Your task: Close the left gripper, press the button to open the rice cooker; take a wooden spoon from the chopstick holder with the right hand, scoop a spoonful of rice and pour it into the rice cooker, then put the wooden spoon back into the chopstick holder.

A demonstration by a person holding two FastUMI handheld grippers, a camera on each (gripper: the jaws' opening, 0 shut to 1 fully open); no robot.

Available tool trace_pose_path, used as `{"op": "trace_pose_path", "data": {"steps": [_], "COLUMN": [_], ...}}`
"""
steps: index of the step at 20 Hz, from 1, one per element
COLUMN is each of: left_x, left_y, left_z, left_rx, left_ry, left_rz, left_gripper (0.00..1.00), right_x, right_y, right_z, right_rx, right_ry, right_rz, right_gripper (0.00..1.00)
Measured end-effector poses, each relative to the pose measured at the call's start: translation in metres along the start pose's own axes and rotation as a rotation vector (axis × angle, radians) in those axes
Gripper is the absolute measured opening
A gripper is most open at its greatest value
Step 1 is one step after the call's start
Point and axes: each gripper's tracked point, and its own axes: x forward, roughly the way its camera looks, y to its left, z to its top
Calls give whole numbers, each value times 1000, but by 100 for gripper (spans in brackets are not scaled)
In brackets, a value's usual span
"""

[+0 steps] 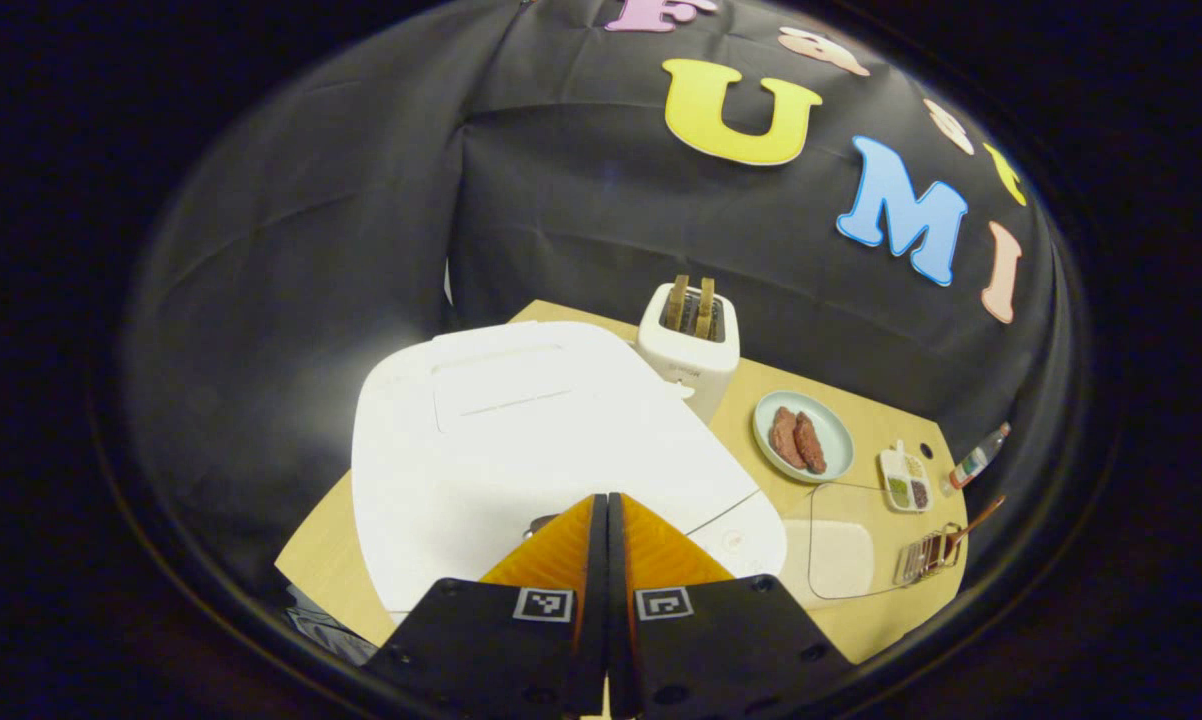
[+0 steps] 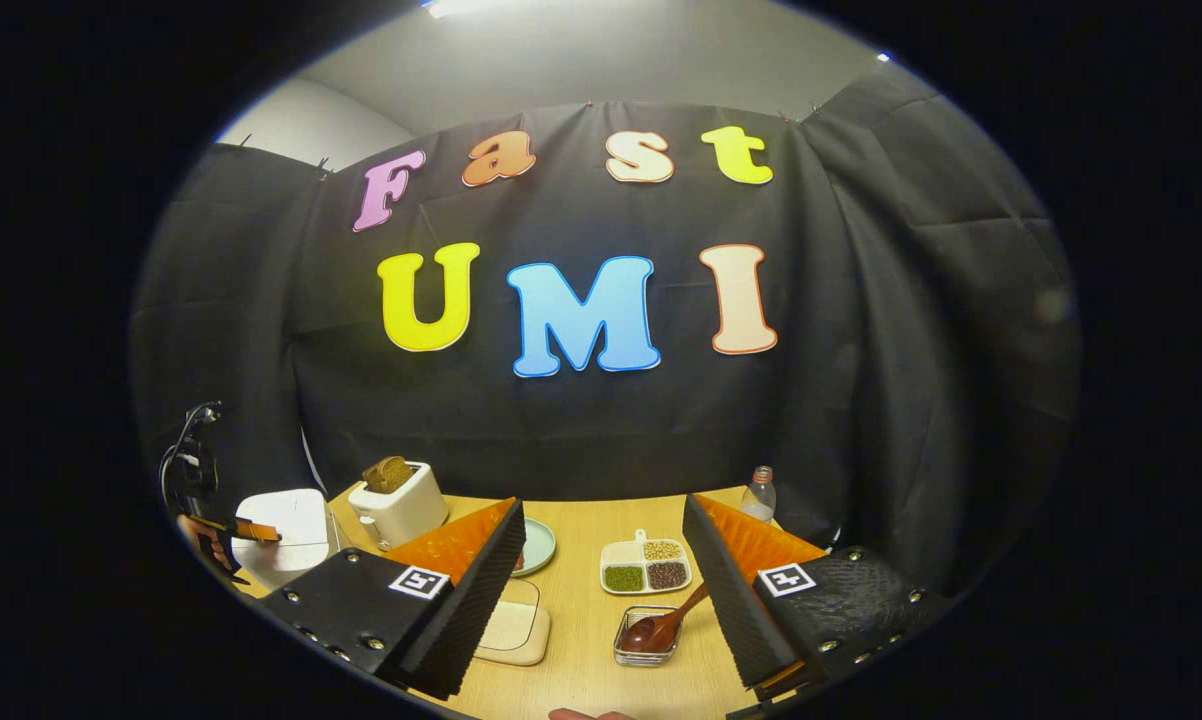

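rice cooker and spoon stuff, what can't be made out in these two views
- White rice cooker: in the left gripper view, the shut left gripper covers its front edge, so contact with the button is hidden.
- Brown wooden spoon: in the right gripper view its bowl sits in the clear chopstick holder; it is too small to tell how it rests.
- Clear container of rice: partly hidden behind the open right gripper.
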Motion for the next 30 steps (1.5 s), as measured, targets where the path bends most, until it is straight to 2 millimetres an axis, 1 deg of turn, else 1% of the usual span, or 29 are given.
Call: {"op": "trace_pose_path", "data": {"steps": [1,2,3,4,5,6,7,8,9,11,12,14,17,19,21,24,27,30], "left_x": [-7,-17,-32,-51,-77,-94,-110,-123,-134,-156,-171,-198,-229,-244,-254,-259,-259,-258], "left_y": [1,2,1,-3,-3,-1,2,3,3,-5,-9,-22,-39,-49,-56,-64,-67,-70], "left_z": [12,32,57,79,97,115,129,137,144,150,153,158,153,149,144,140,138,139], "left_rx": [-2,-7,-22,-30,-30,-19,-2,14,26,30,26,18,15,39,65,72,52,28], "left_ry": [-54,-141,-235,-308,-376,-433,-478,-512,-534,-564,-585,-629,-673,-690,-697,-699,-694,-709], "left_rz": [7,14,15,9,10,26,47,63,75,66,54,29,-10,-25,-41,-73,-92,-95], "left_gripper": [9,10,10,34,59,83,89,95,95,96,96,96,96,96,96,96,96,96], "right_x": [1,1,1,1,1,1,0,-1,-1,0,0,2,3,1,-2,-8,-11,-6], "right_y": [4,8,11,13,16,17,18,19,19,19,17,14,11,12,13,15,14,10], "right_z": [4,7,10,11,13,14,16,16,15,14,13,15,21,26,29,29,25,22], "right_rx": [-5,-15,-24,-32,-36,-36,-29,-21,-15,-9,-8,-2,2,-4,-11,-23,-26,-13], "right_ry": [-9,-17,-24,-29,-32,-36,-40,-43,-43,-39,-38,-41,-51,-64,-77,-95,-94,-90], "right_rz": [10,20,29,40,50,56,62,67,71,77,76,67,54,44,35,22,22,18], "right_gripper": [96,96,96,96,96,97,97,97,97,97,96,96,96,96,96,96,96,96]}}
